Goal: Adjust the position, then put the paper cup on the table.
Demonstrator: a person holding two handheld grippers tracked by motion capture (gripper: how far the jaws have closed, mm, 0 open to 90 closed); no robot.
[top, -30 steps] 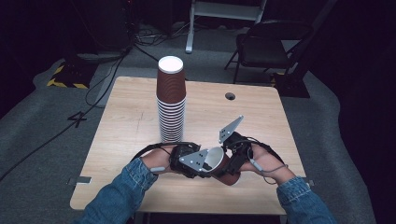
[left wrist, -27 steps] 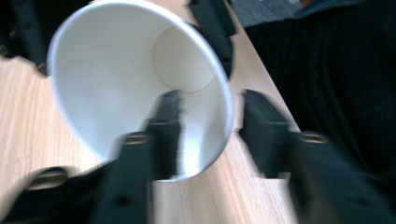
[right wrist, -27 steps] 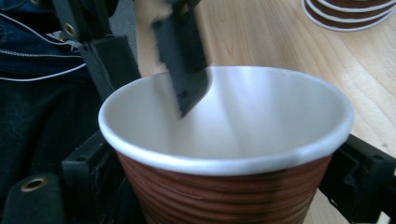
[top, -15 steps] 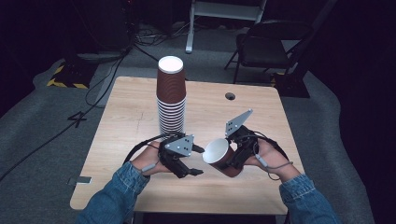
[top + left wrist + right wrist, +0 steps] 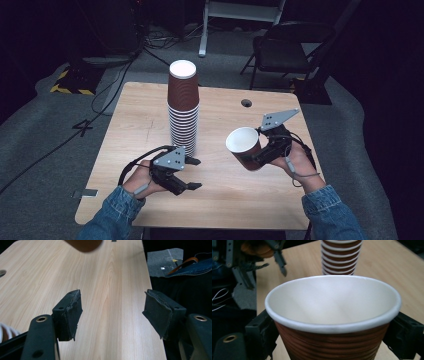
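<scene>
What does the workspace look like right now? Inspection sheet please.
Surface: light wooden table, round hole near its far edge.
Job's things: single brown ribbed paper cup, white inside, tilted; tall stack of brown paper cups, bottoms up.
Clutter: nothing seen.
Grippers: right gripper clamps the single cup; left gripper open, empty, jaws just opened.
Cables: black ones across the grey floor.
Surroundings: black chair.

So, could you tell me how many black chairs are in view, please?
1: a black chair stands on the grey floor beyond the table's far right corner. The dark surroundings may hide others.
</scene>
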